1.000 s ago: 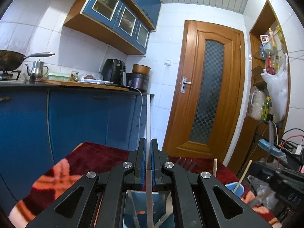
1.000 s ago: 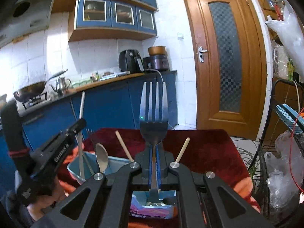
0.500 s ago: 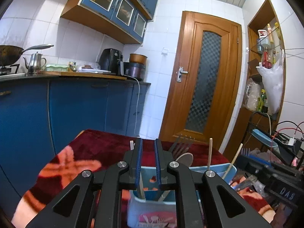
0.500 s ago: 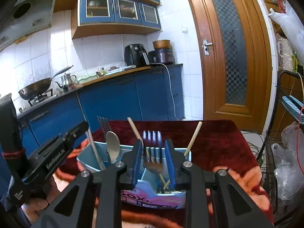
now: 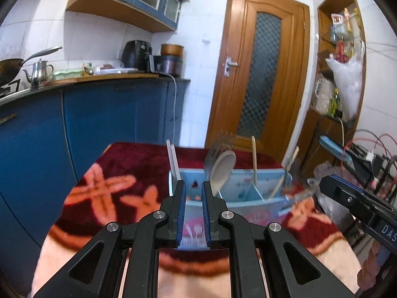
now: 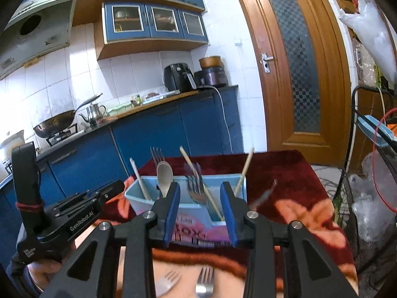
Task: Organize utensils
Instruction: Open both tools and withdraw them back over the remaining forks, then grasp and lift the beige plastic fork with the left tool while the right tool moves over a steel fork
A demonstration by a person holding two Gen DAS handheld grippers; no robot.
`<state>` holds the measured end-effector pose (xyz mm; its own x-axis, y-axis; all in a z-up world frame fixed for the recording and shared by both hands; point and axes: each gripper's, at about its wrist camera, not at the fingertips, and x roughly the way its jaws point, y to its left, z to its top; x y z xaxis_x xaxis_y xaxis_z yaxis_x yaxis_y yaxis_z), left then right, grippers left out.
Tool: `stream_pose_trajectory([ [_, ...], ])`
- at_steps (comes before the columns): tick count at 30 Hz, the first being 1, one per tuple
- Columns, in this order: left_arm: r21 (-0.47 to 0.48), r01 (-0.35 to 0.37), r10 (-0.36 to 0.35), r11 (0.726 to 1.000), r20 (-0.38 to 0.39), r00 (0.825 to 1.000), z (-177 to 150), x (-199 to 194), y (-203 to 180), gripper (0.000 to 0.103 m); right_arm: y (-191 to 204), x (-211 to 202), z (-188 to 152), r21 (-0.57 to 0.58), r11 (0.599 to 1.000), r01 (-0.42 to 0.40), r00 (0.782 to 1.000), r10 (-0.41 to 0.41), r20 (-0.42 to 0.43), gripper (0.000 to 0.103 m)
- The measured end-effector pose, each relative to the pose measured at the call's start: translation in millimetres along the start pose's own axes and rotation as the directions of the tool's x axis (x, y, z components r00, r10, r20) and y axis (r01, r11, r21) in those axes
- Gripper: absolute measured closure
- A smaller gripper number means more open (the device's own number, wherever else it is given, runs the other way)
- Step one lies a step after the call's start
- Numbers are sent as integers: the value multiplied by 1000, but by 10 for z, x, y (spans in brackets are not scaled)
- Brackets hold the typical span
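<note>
A light-blue divided utensil box (image 6: 188, 204) stands on a red patterned cloth (image 6: 292, 173). It also shows in the left wrist view (image 5: 250, 196). A spoon (image 6: 165, 175), forks (image 6: 196, 188), a knife (image 5: 173, 161) and wooden chopsticks (image 6: 242, 171) stand in it. My right gripper (image 6: 200, 208) is open and empty, just in front of the box. My left gripper (image 5: 193, 201) is slightly open and empty, near the box's left end. Two forks (image 6: 204, 281) lie on the cloth under the right gripper.
Blue kitchen cabinets (image 5: 99, 124) with a wok and kettle (image 6: 93, 113) run along the left. A wooden door (image 5: 263, 74) is behind the table. Shelves, wires and bags (image 6: 372, 198) crowd the right side.
Both grippers released their utensils into the box, opened and pulled back. The right jaws opened wider; the fork it held now stands in the box.
</note>
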<state>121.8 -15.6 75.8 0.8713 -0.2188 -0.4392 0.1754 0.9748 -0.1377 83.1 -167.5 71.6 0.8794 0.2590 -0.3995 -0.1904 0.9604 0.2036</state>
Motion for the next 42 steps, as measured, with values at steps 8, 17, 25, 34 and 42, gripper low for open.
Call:
stream_pose_trajectory([
  [8, 4, 33, -32, 999, -143, 989, -209, -40, -43, 91, -67, -86, -256, 28, 999, 27, 995, -24, -94, 65],
  [17, -6, 66, -65, 998, -285, 956, -510, 5, -91, 91, -127, -136, -528, 43, 998, 45, 983, -37, -178, 61],
  [25, -30, 93, -97, 995, -369, 924, -682, 59, -140, 91, -213, -160, -733, 76, 996, 54, 974, -36, -223, 57],
  [34, -27, 128, -127, 991, -434, 892, -811, 122, -249, 85, -328, -163, -901, 103, 993, 65, 965, -36, -258, 56],
  [42, -16, 147, -136, 989, -479, 867, -881, 224, -343, 81, -407, -158, -971, 124, 990, 66, 962, -30, -271, 56],
])
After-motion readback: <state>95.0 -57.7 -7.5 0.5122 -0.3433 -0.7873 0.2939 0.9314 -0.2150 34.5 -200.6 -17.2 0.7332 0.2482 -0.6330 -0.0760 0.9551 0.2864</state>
